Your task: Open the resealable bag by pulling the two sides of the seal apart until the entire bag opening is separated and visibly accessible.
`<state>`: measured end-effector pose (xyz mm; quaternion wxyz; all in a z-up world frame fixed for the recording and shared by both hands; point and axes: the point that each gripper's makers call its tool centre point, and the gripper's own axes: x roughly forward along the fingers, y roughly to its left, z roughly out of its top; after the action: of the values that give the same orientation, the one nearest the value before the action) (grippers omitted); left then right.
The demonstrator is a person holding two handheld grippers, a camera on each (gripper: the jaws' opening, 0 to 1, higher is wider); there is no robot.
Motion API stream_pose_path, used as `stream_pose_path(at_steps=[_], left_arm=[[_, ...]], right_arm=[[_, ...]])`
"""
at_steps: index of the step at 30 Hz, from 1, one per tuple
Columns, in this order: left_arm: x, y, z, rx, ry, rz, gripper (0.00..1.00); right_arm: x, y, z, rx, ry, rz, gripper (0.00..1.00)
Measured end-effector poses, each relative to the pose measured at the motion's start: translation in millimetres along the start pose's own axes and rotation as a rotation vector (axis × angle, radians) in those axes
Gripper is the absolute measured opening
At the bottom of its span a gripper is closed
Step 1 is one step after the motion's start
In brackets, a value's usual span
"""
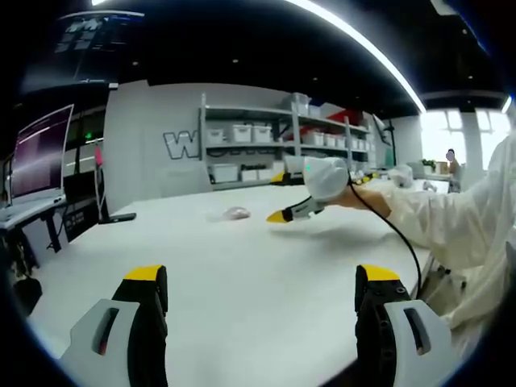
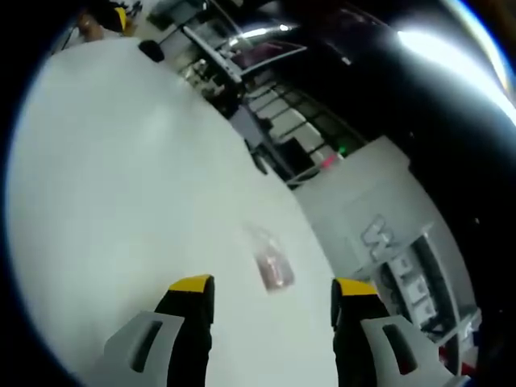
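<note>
Left tool (image 1: 262,294) jaws wide apart, right tool (image 2: 272,300) jaws apart, gloved hand (image 1: 326,179) outstretched

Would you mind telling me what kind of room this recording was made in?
Probably a lab or workshop. A large white table holds the resealable bag, metal shelving along the wall carries white storage bins, and a monitor stands on a desk at the side.

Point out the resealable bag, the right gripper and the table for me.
resealable bag (image 2: 272,264): right gripper view, middle of the clear pouch.
right gripper (image 2: 272,289): right gripper view, midway between its yellow tips.
table (image 1: 258,274): left gripper view, bare white top.
</note>
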<state>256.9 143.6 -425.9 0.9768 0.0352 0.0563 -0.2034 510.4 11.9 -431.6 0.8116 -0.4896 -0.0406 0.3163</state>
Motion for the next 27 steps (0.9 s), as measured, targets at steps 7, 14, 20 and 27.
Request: stream_pose_path(at_steps=[7,14,20,27], left_arm=[[0.1,1.5,0.0,-0.003,0.000,0.001,0.96],[0.4,2.9,0.1,-0.005,-0.002,0.000,0.96],[1.5,3.6,-0.9,-0.007,-0.002,-0.002,0.96],[2.2,4.7,-1.7,-0.008,-0.001,-0.002,0.96]], right_arm=[[4.4,-2.2,1.2,0.001,-0.001,0.000,0.57],[4.4,-0.4,3.1,-0.009,0.001,-0.002,0.57],[8.4,0.1,4.7,-0.013,0.000,0.001,0.57],[12.1,1.8,3.4,-0.018,0.004,0.002,0.57]])
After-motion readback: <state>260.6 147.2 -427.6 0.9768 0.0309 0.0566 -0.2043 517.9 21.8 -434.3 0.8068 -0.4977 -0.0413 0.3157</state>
